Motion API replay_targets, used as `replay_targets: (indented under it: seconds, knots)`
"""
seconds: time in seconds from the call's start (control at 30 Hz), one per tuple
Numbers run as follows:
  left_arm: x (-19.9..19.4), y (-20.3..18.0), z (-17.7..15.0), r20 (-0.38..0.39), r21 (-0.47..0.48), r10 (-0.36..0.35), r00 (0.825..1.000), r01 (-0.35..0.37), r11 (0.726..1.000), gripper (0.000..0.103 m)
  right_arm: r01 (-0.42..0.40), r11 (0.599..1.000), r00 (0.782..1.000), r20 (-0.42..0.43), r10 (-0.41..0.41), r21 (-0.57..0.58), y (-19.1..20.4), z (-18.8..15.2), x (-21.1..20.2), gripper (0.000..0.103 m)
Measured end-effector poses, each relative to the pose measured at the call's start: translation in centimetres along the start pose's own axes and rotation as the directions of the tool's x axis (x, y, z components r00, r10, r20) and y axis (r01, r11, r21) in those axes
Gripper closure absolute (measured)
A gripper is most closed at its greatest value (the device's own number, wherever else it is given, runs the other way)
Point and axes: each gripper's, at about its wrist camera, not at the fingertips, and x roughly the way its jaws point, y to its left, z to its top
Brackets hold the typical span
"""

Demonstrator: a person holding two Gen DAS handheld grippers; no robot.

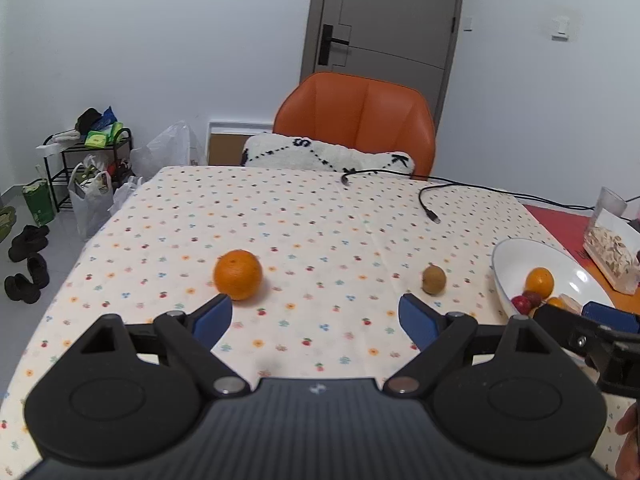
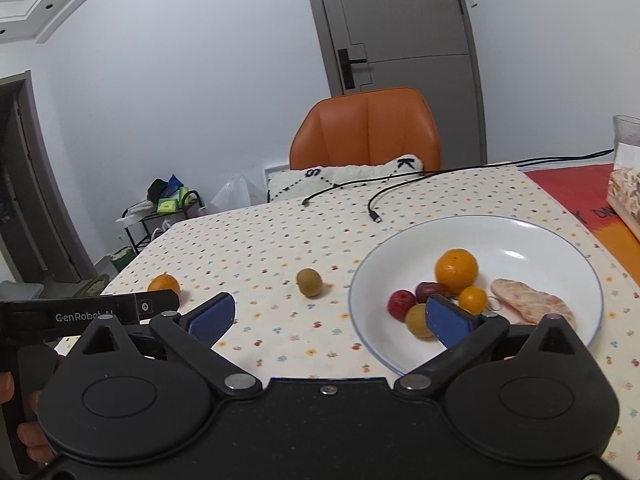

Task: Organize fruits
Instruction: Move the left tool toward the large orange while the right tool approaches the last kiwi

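Both grippers, left (image 1: 315, 317) and right (image 2: 330, 317), gape empty near the white bowl (image 2: 560, 236), an orange (image 1: 237, 275) and kiwi (image 1: 434, 279) lying left of it.

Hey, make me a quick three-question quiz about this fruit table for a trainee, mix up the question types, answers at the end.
1. True or false: the kiwi already lies in the white bowl.
2. Multiple choice: the left claw is A) shut on the orange, B) open and empty, C) shut and empty.
3. Fill in: the loose orange sits on the dotted ______, to the kiwi's left.

Key: 1 false, it lies on the cloth outside the bowl. 2 B. 3 tablecloth.
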Motion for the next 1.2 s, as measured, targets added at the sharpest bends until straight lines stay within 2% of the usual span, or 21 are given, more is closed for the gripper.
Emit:
replay_targets:
  seconds: [0.23, 0.6, 0.97, 1.07, 1.2]
  knots:
    - [0.6, 1.3, 0.5, -0.016, -0.018, 0.020, 1.000, -0.020, 1.000, 0.014, -0.040, 0.998, 0.999, -0.020, 0.040, -0.043, 1.6, 0.4, 0.8, 0.001]
    - [2.4, 2.7, 1.4, -0.020, -0.063, 0.048, 0.999, -0.049, 0.997, 0.017, -0.072, 0.996, 0.995, -0.067, 0.068, -0.059, 2.8, 1.3, 3.2, 0.023]
    - [5.2, 3.0, 1.6, -0.048, -0.071, 0.050, 0.998, -0.053, 0.996, 0.035, -0.079, 0.994, 0.991, -0.116, 0.070, -0.074, 2.8, 2.3, 6.6, 0.051]
    - [6.0, 3.1, 1.7, -0.055, -0.076, 0.052, 0.997, -0.056, 0.996, 0.040, -0.079, 0.994, 0.990, -0.126, 0.068, -0.079, 2.8, 2.5, 7.4, 0.054]
    - [6.9, 3.5, 1.7, -0.050, -0.085, 0.073, 0.996, -0.077, 0.993, 0.041, -0.077, 0.993, 0.988, -0.140, 0.063, -0.094, 2.8, 2.9, 8.6, 0.054]
